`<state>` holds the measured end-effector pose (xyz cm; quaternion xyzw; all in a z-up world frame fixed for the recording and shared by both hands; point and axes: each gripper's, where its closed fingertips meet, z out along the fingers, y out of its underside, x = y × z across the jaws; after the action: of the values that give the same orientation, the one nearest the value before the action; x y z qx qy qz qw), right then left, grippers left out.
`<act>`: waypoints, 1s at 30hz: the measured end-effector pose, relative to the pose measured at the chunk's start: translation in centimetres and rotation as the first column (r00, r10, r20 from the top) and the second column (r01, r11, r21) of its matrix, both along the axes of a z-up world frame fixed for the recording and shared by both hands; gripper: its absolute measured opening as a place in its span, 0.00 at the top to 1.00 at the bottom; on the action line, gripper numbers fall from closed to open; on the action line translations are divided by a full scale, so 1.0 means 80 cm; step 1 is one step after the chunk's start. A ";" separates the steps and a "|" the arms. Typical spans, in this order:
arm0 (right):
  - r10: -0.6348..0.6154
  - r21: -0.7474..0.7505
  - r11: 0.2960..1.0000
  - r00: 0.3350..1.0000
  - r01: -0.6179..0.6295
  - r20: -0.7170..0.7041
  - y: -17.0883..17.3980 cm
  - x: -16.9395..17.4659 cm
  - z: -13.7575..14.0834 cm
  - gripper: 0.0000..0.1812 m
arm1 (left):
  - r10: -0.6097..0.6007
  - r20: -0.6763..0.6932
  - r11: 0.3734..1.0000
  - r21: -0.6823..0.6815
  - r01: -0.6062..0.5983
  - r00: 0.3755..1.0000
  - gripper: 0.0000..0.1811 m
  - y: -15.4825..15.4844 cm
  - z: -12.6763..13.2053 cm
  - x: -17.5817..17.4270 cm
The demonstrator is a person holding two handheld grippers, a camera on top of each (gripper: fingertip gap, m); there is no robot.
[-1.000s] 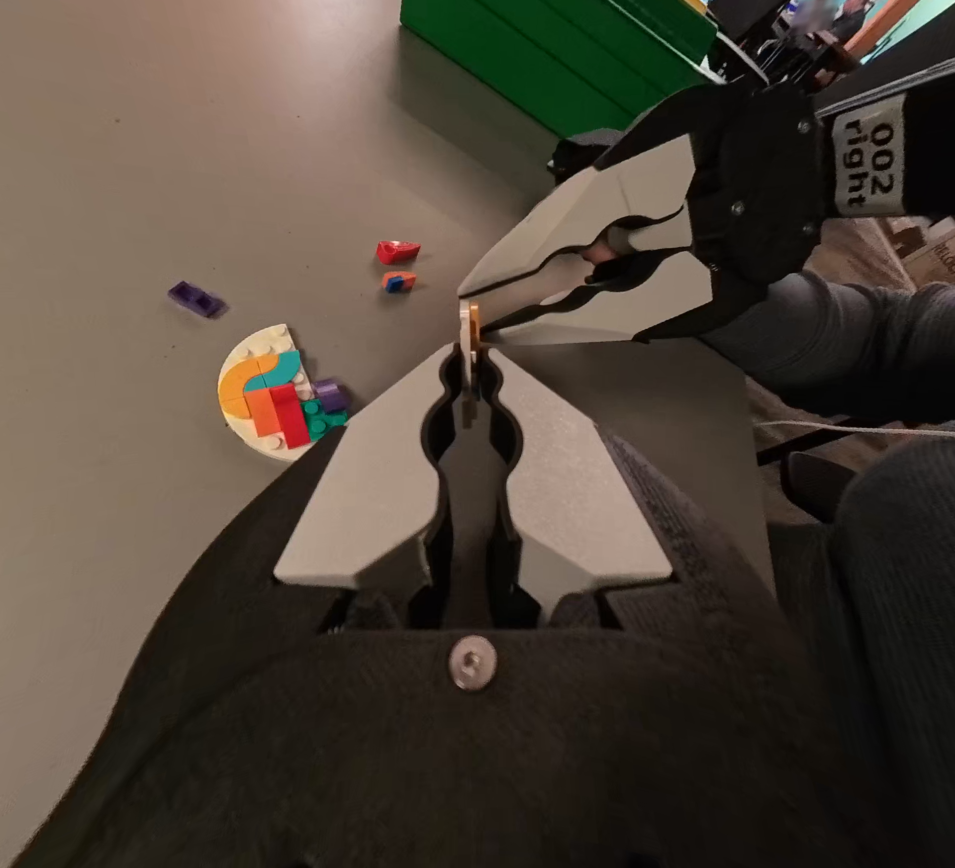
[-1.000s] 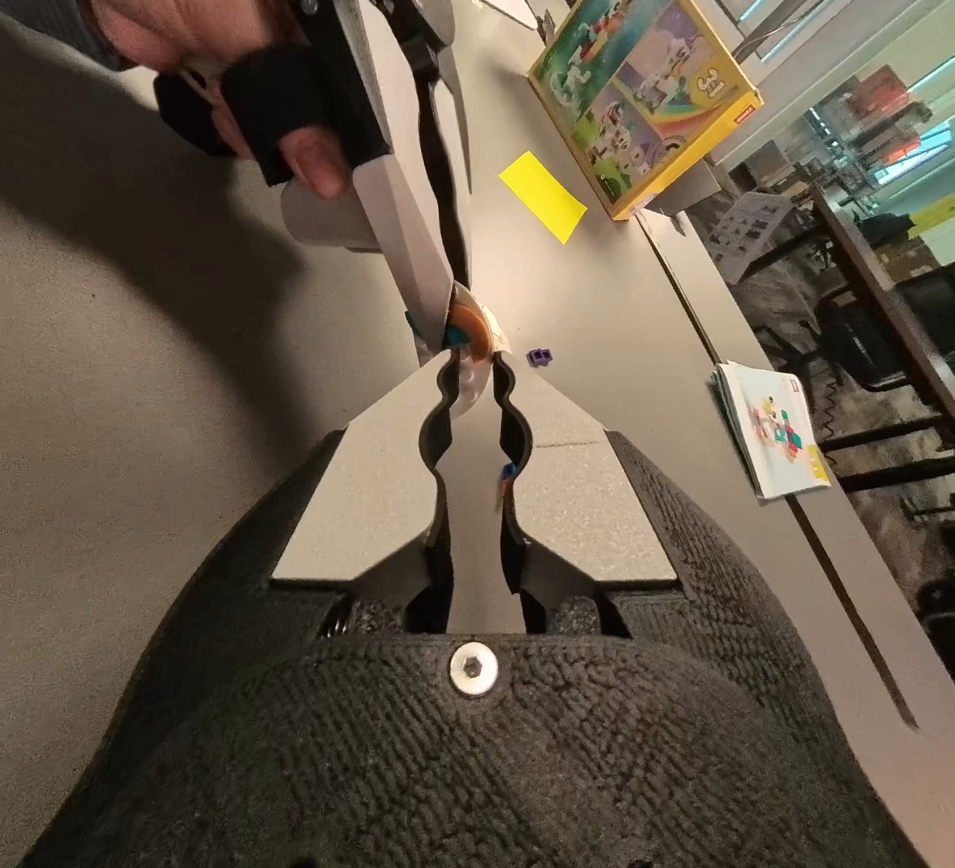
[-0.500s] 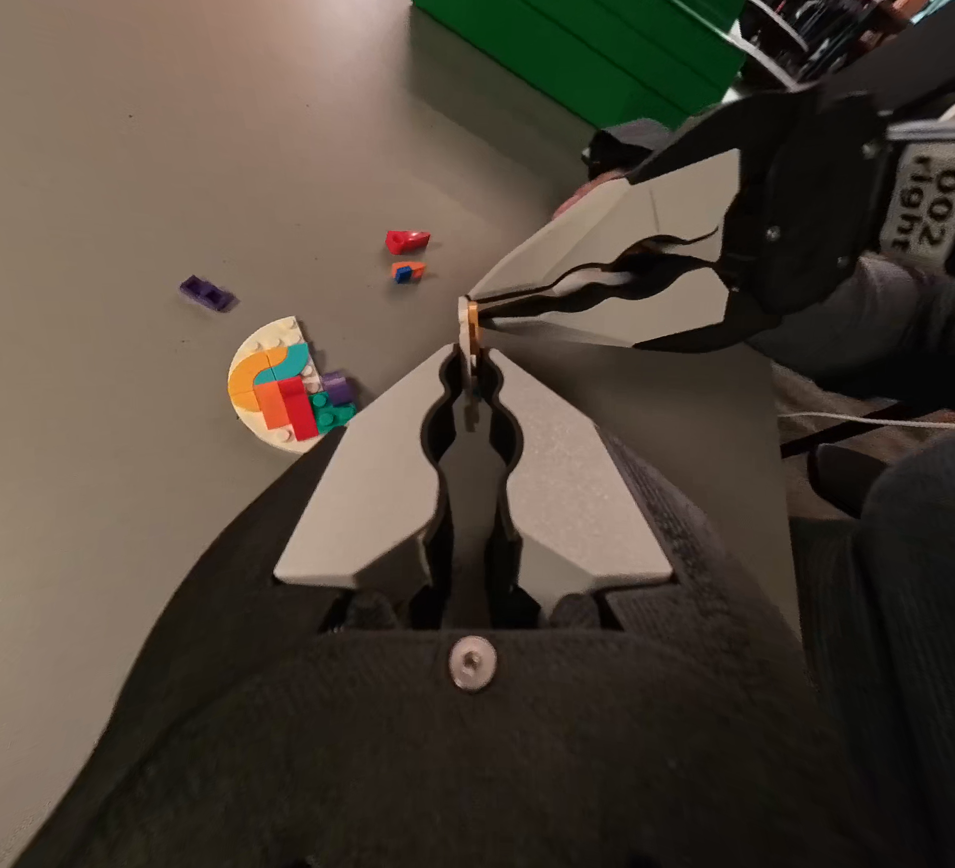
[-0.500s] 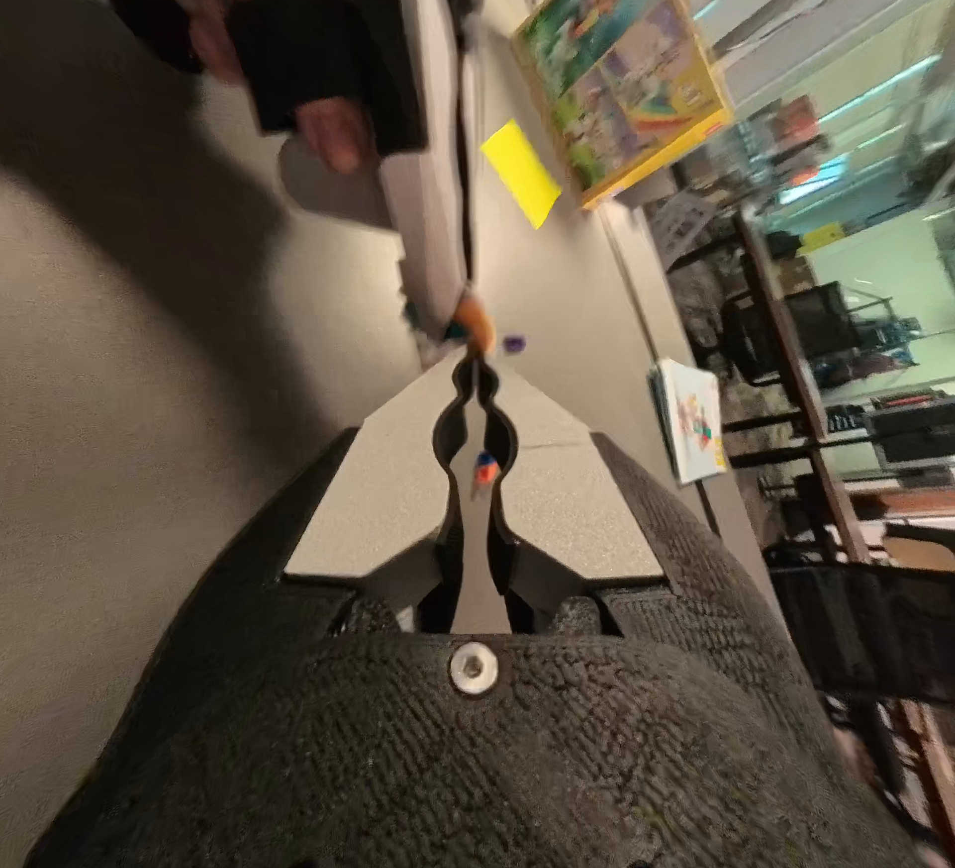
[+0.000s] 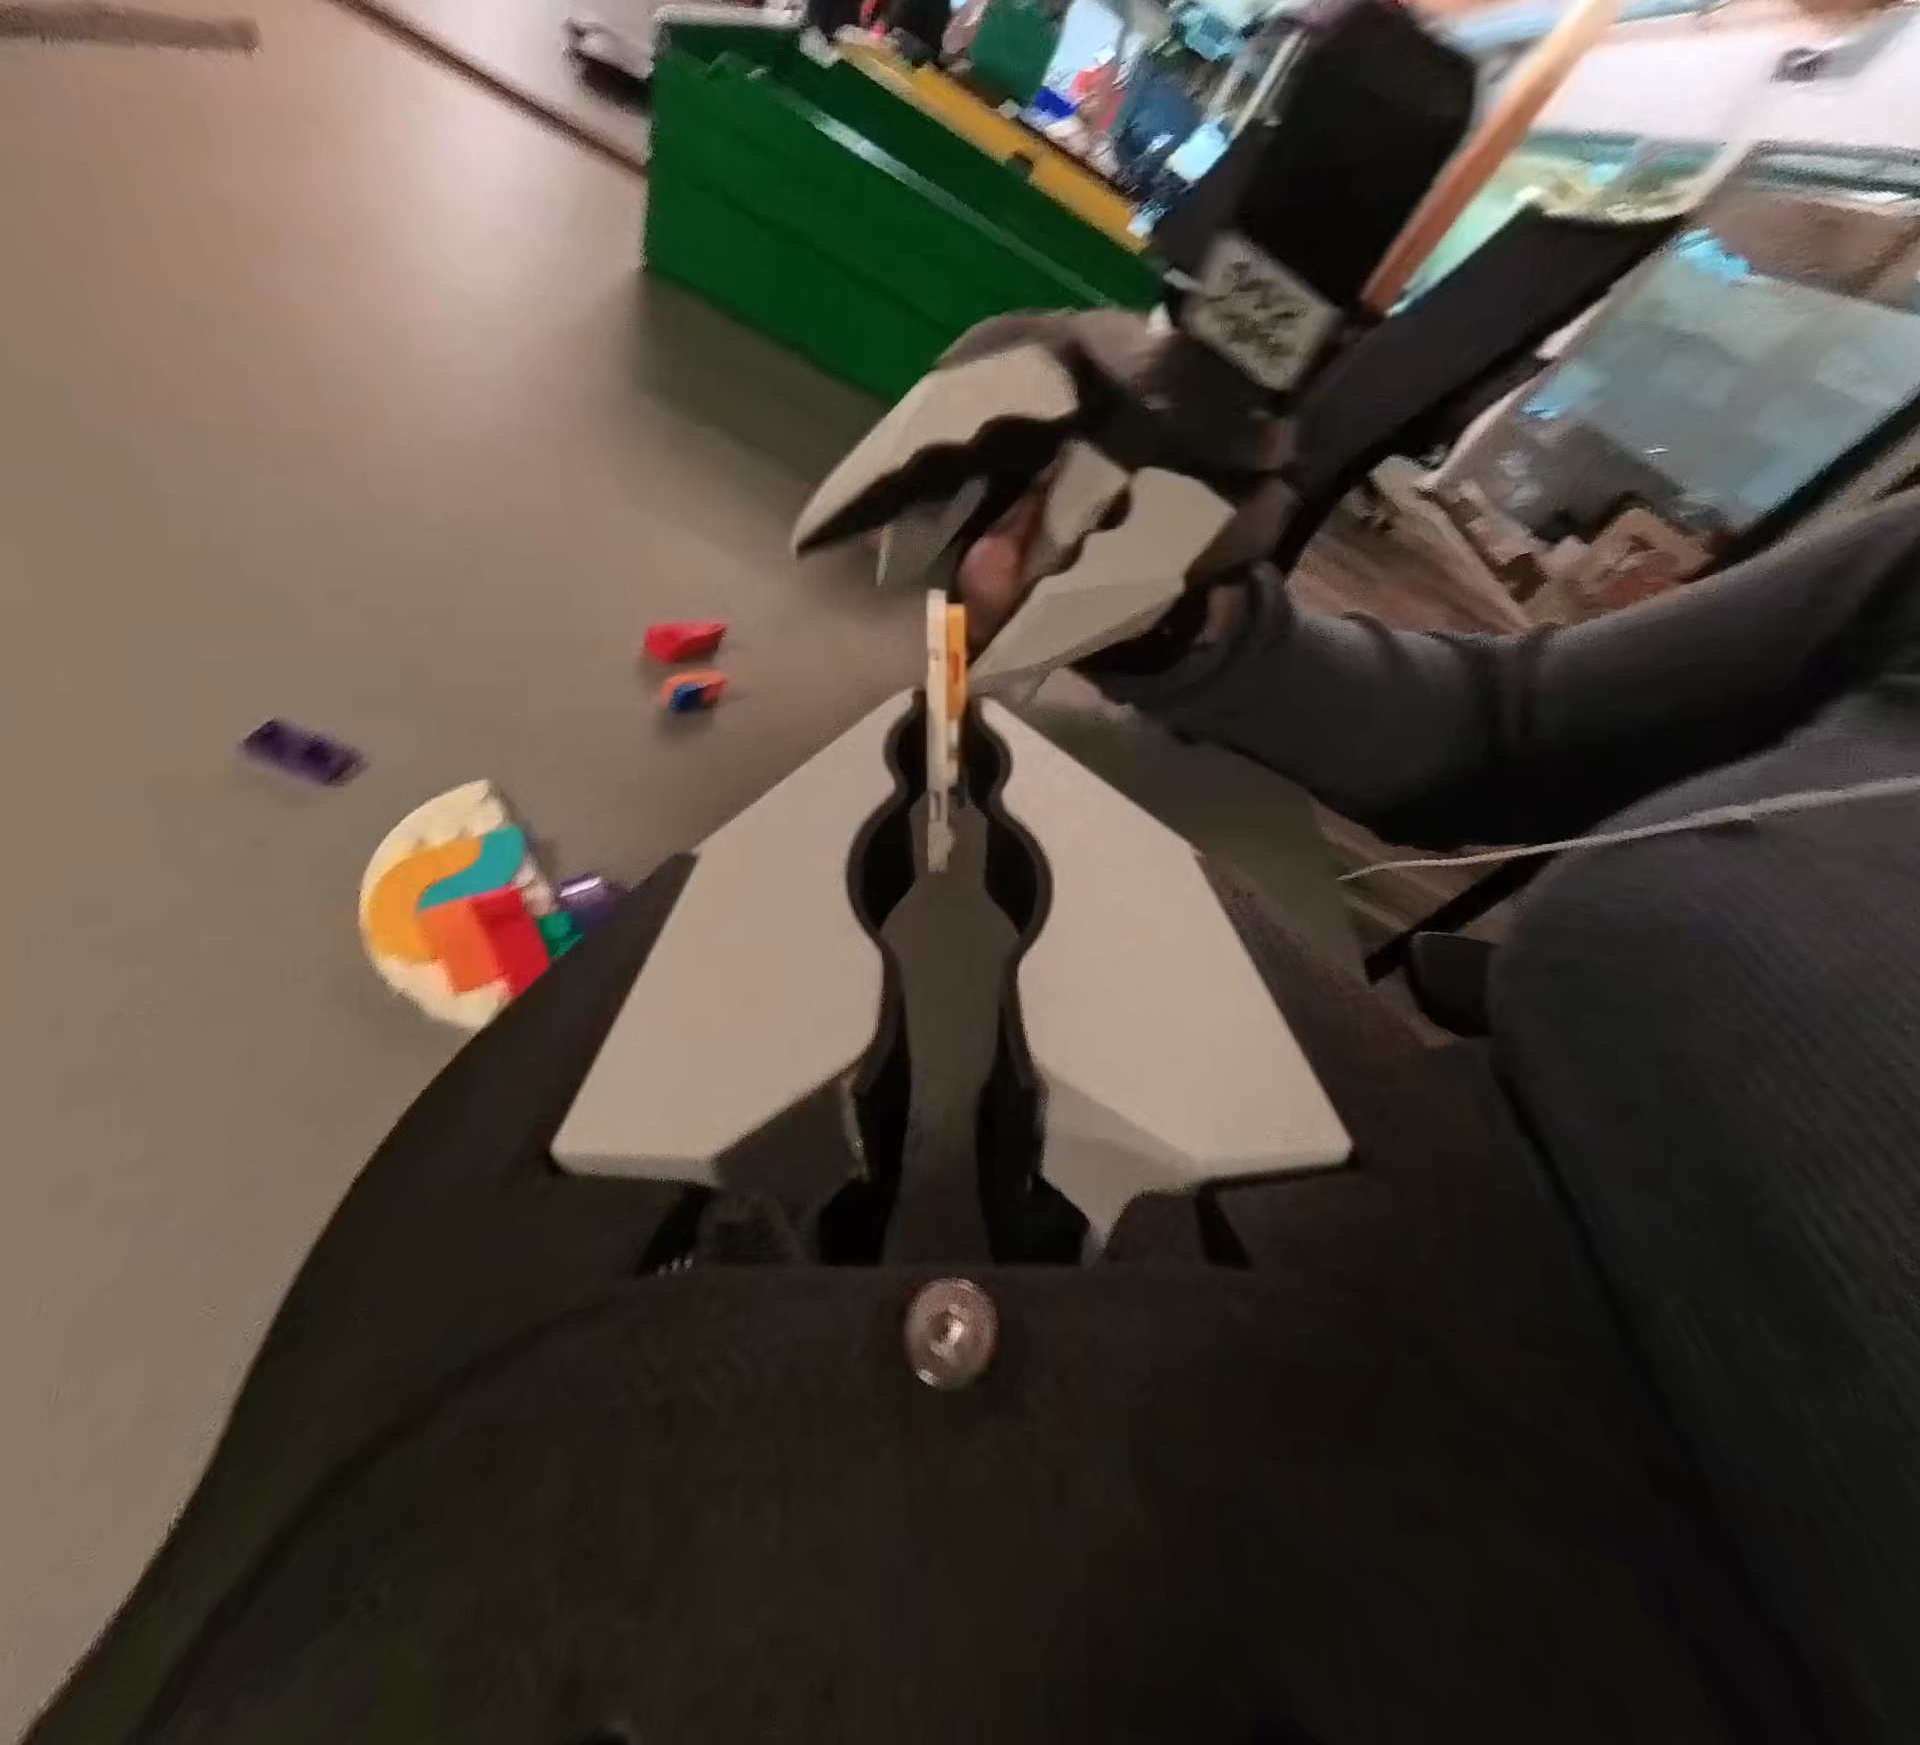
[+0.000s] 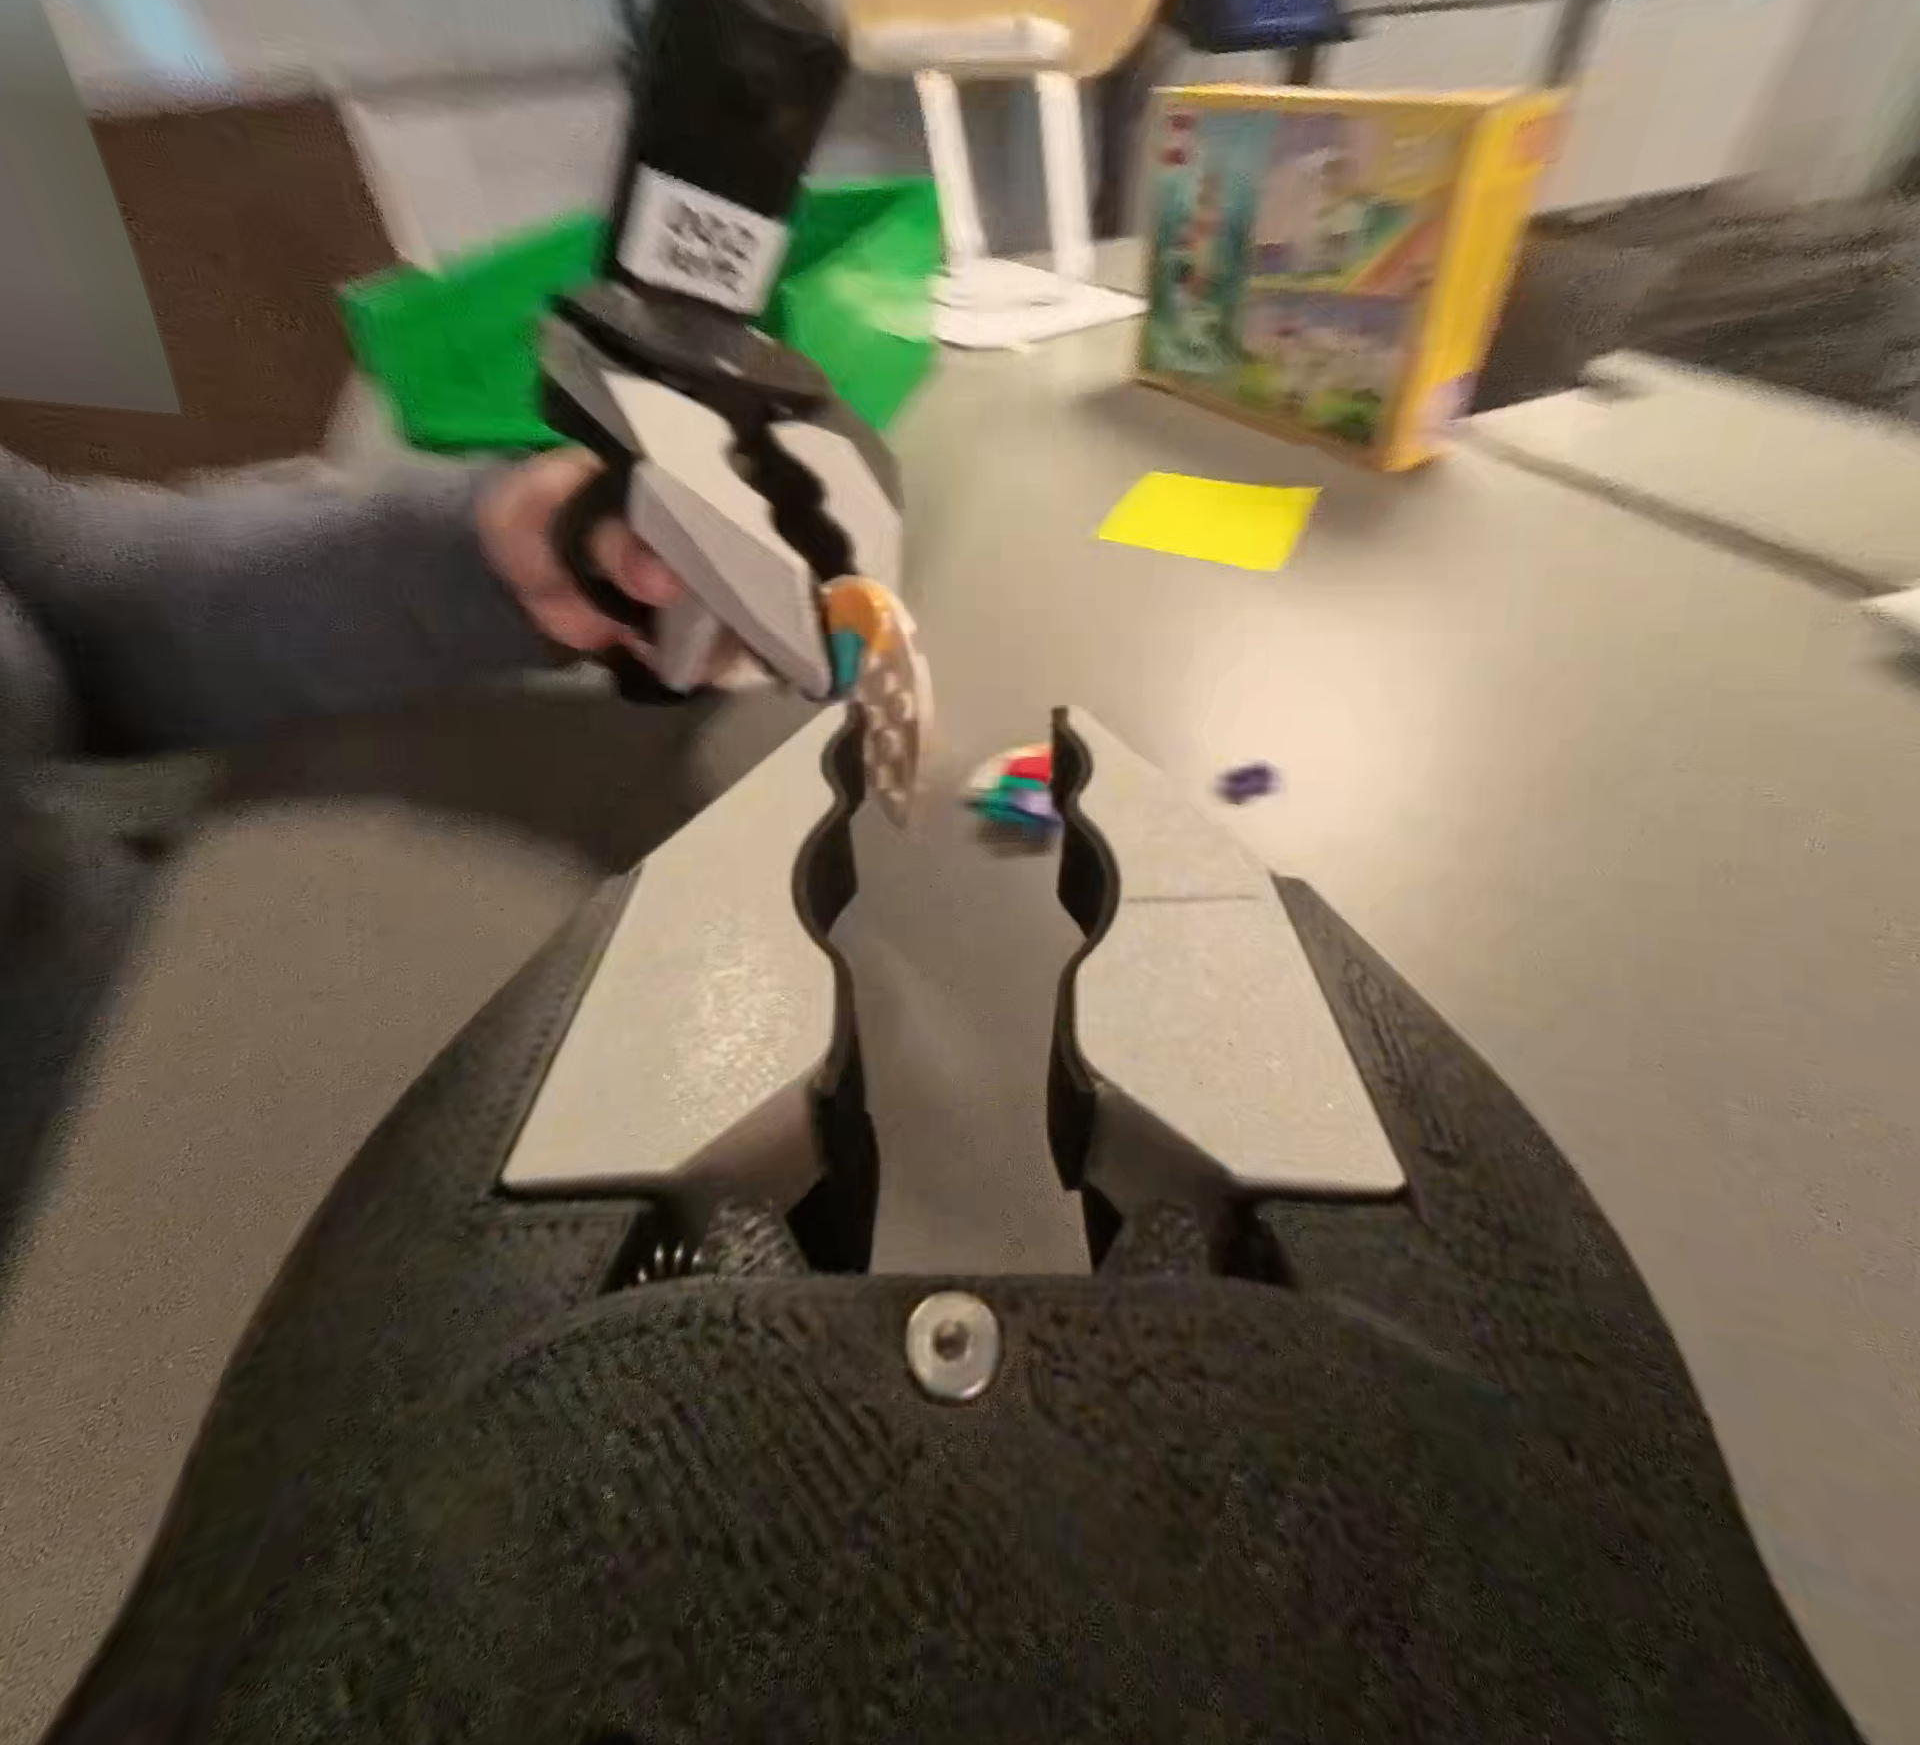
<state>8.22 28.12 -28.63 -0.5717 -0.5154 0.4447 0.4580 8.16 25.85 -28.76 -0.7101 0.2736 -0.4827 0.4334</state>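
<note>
My left gripper (image 5: 948, 710) is shut on a thin half-round white plate (image 5: 945, 646) with orange and teal pieces on it, held edge-on above the grey table (image 5: 312, 345). In the right wrist view the left gripper (image 6: 826, 661) holds that plate (image 6: 894, 729) just in front of my left fingertip. My right gripper (image 6: 951, 727) is open and empty. It also shows in the left wrist view (image 5: 899, 599), just behind the plate, jaws apart. A second half-round plate with coloured bricks (image 5: 457, 906) lies on the table, and shows in the right wrist view (image 6: 1013, 786).
Loose on the table are a purple brick (image 5: 301, 750), a red brick (image 5: 683, 639) and an orange-blue brick (image 5: 691, 687). A green bin (image 5: 831, 241) stands behind. A yellow toy box (image 6: 1320, 272) and a yellow paper (image 6: 1210, 519) lie farther off. Less than 4 cm separates the two grippers' tips. The orange-blue brick (image 5: 691, 687) sits 8 cm or so from the ends of my right fingers.
My right gripper, earlier closed at the held plate's edge, has opened, let go and swung back. The left gripper still holds the plate. Both views have tilted.
</note>
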 end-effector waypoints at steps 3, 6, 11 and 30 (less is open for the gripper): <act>0.204 -0.273 0.932 0.967 -0.241 -0.155 -0.029 0.003 0.018 0.89 | -0.074 0.078 0.996 0.049 0.070 0.994 0.97 -0.013 0.017 0.004; 0.237 -0.330 0.893 0.942 -0.307 -0.236 -0.034 0.006 0.028 0.99 | -0.109 0.089 0.992 0.069 0.103 0.990 0.97 -0.019 0.020 0.009; 0.048 -0.209 0.975 0.989 -0.077 -0.141 -0.005 0.002 0.020 0.99 | 0.183 -0.119 0.957 0.247 -0.149 0.976 0.79 0.019 0.006 -0.008; -0.029 -0.562 0.823 0.981 -0.085 -0.190 0.003 -0.013 0.005 0.84 | 0.595 -0.523 0.675 0.738 -0.026 0.610 0.85 0.041 -0.015 -0.019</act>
<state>7.19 28.39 -28.21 -0.6292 -0.3221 0.6369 0.3079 6.65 29.16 -29.97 -0.6745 0.4364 0.0653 0.5919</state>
